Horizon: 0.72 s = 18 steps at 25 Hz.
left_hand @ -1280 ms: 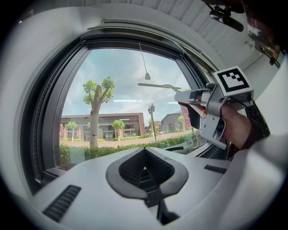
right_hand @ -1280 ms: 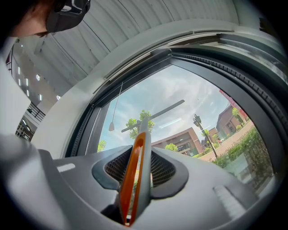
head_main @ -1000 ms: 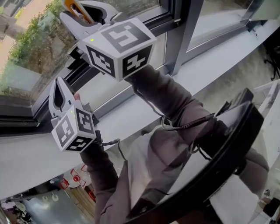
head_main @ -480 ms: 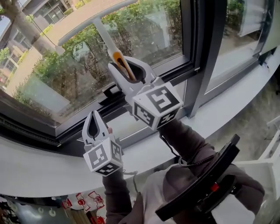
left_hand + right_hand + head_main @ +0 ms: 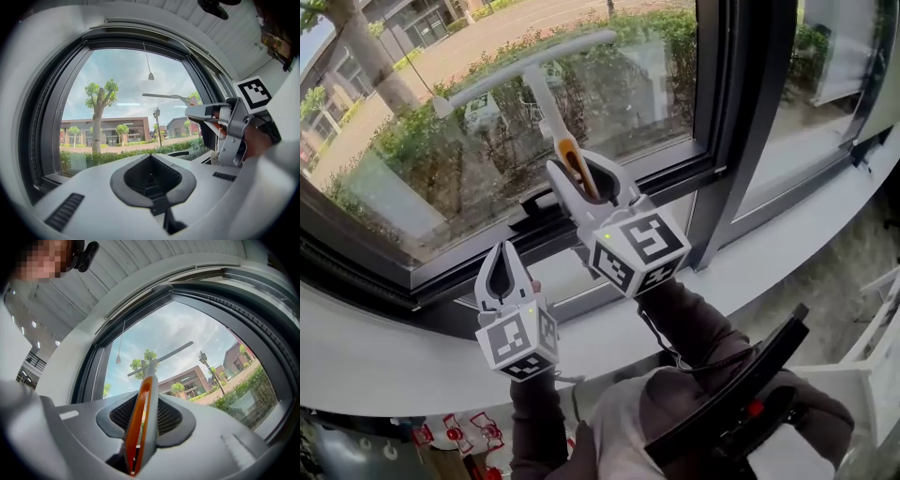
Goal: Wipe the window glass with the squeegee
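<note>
The right gripper (image 5: 581, 174) is clamped on the squeegee (image 5: 546, 105), its pale jaws pinching the slim orange-and-grey handle low down, having just drawn a little tighter. It tilts upward toward the far side, its marker cube (image 5: 637, 251) nearest the person. From the handle a pale neck rises to a long, thin, straight blade lying slantwise across the window glass (image 5: 422, 173), left of the dark upright window frame (image 5: 717, 112). Whether the blade presses on the pane cannot be told.

The left gripper (image 5: 500, 247), near and to the left, points level at the lower frame rail, its jaws closed together and empty, leaving only a teardrop hollow. Both forearms wear soft grey-brown sleeves (image 5: 698, 323). The smooth white sill (image 5: 366, 361) runs beneath, cut off at both sides.
</note>
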Each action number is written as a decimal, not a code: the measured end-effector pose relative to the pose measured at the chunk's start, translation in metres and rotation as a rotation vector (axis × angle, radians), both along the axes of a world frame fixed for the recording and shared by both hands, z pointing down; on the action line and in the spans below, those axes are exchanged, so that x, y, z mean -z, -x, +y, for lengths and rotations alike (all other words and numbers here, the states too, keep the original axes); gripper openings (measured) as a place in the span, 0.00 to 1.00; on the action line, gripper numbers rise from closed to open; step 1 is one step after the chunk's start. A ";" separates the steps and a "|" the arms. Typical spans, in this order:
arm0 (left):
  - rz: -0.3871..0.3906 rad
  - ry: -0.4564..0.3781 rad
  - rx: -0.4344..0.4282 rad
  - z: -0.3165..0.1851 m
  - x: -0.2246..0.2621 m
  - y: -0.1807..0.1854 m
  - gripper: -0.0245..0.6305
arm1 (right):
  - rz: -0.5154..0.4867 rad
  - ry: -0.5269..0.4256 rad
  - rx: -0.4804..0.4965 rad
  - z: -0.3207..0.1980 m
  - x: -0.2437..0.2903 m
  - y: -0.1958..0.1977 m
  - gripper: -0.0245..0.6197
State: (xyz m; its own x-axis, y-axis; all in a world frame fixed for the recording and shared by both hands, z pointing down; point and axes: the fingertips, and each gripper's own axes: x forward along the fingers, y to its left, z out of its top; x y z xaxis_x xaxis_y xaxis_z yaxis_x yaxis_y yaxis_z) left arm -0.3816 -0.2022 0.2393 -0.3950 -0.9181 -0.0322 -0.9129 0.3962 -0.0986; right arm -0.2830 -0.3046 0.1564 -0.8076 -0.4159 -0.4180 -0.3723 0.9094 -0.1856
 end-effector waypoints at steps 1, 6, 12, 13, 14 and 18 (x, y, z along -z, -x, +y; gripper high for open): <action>-0.001 0.000 -0.002 0.000 0.000 -0.001 0.04 | 0.002 0.003 0.001 0.000 -0.002 0.000 0.20; -0.003 0.002 -0.002 0.000 0.002 -0.006 0.04 | 0.020 0.018 0.006 0.001 -0.013 0.000 0.19; -0.005 0.008 -0.010 -0.002 -0.001 -0.012 0.04 | 0.045 0.032 0.012 0.001 -0.024 -0.001 0.18; -0.003 0.009 -0.010 -0.002 -0.001 -0.013 0.04 | 0.050 0.036 0.014 0.001 -0.027 -0.001 0.18; -0.003 0.011 -0.011 -0.002 -0.002 -0.013 0.04 | 0.054 0.041 0.016 0.002 -0.029 -0.001 0.18; 0.000 0.018 -0.017 -0.005 -0.006 -0.016 0.04 | 0.071 0.057 0.022 0.003 -0.039 -0.001 0.17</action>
State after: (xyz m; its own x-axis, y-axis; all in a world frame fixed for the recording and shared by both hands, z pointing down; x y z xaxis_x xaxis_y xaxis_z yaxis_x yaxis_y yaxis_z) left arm -0.3659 -0.2069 0.2455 -0.3794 -0.9251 -0.0155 -0.9194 0.3789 -0.1054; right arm -0.2816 -0.3016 0.1954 -0.8437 -0.4190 -0.3357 -0.3660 0.9063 -0.2113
